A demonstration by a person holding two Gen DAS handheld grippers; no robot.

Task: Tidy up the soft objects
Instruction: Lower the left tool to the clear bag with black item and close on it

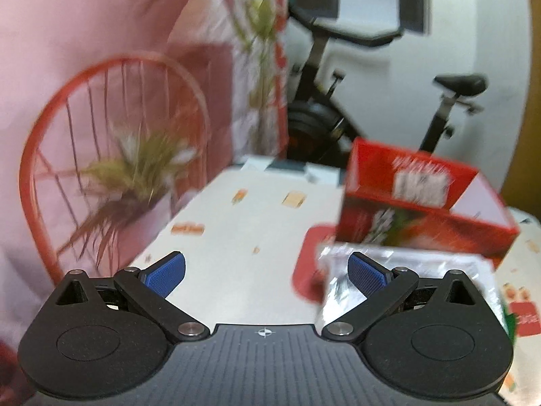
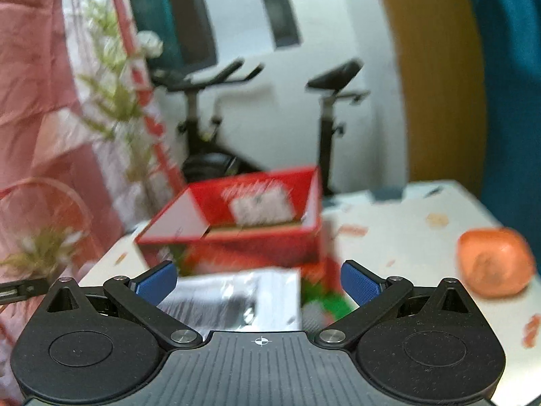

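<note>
A black exercise bike (image 1: 389,101) stands behind a white patterned desk (image 1: 236,237). On the desk an open red cardboard box (image 2: 243,223) sits just behind a crinkled silver foil packet (image 2: 233,297); an orange soft ball (image 2: 495,264) lies well to the right. Left gripper (image 1: 267,270) and right gripper (image 2: 258,282) hold their blue fingers (image 1: 165,272) wide apart, empty.

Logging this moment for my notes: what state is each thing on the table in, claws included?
Left claw: open, empty.
Right claw: open, empty.
Red box: open at the top, upright on the table.
Silver packet: lying flat in front of the box.
Orange soft object: resting on the table, untouched.
</note>
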